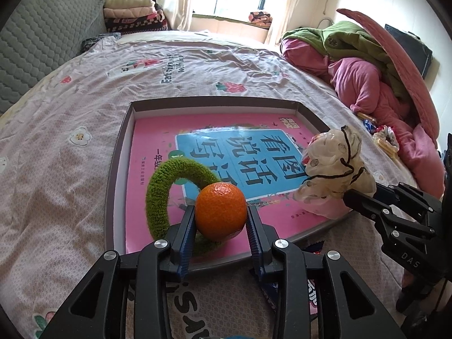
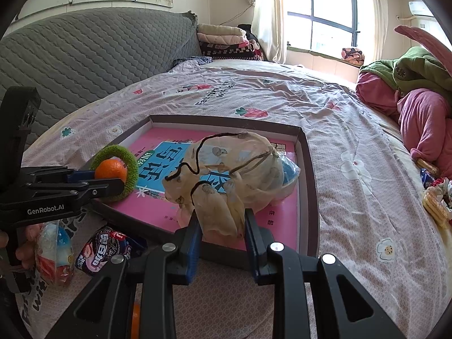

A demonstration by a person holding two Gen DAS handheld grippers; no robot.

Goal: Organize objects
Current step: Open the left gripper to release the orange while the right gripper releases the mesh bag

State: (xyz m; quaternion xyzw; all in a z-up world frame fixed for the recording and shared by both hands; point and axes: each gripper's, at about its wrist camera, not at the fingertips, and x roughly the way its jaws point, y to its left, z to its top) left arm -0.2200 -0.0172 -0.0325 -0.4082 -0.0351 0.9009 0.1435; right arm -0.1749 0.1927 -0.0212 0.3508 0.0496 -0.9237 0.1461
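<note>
A shallow box with a grey rim (image 1: 118, 155) (image 2: 308, 169) lies on the bed with a pink book (image 1: 158, 130) flat inside it. My left gripper (image 1: 221, 212) (image 2: 113, 179) is shut on an orange (image 1: 220, 212) (image 2: 110, 169), low over the box's near left corner. The orange sits against a green fuzzy ring (image 1: 158, 186) (image 2: 132, 163) that lies on the book. My right gripper (image 2: 221, 220) (image 1: 350, 195) is shut on the neck of a cream printed bag with a black cord (image 2: 234, 169) (image 1: 333, 158), over the box's near right part.
Snack packets (image 2: 110, 245) (image 2: 55, 251) lie on the flowered bedsheet near the box's front left, beside a hand (image 2: 28, 240). More snacks (image 2: 435, 206) sit at the right by a pile of pink and green clothes (image 1: 358, 84). A grey quilted headboard (image 2: 84, 56) stands at the left.
</note>
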